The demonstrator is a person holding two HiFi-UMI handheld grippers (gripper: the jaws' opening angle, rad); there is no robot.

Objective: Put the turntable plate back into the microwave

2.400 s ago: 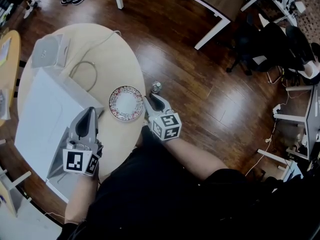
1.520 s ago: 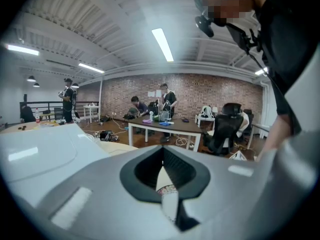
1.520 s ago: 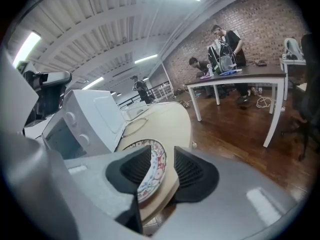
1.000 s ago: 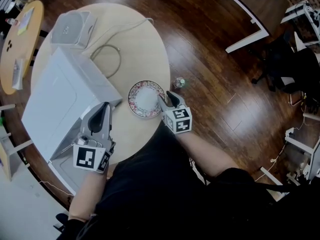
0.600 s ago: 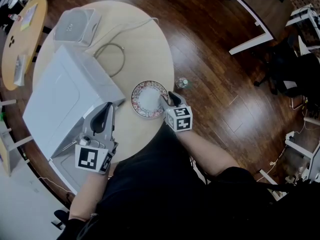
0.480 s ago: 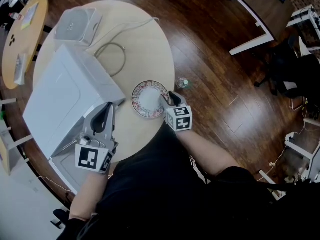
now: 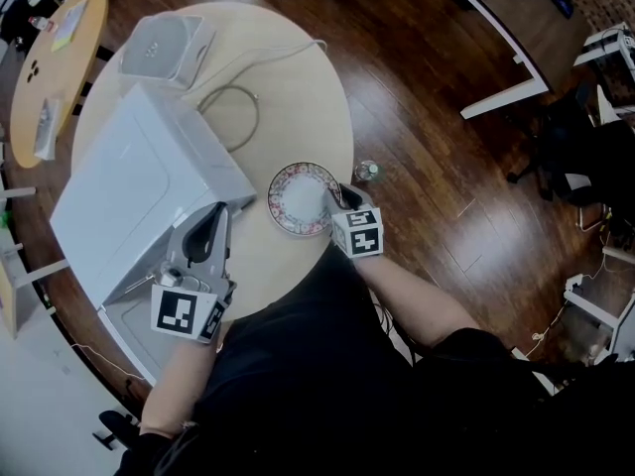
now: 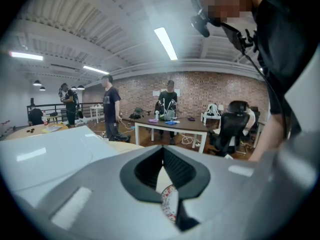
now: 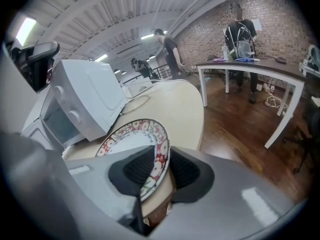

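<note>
R tool (image 7: 334, 193) just closed, plate (image 7: 296, 199) rim clamped

The right gripper (image 7: 337, 196), which had stood just off the right-hand edge of the turntable plate (image 7: 296, 201), came in over that edge in the head view, so that its tips overlapped the patterned rim. Its jaws, wide apart a second before, had just been closing and took the rim between their pads. The table (image 7: 298, 87), with all upon it, shifted rightward in the frame.
</note>
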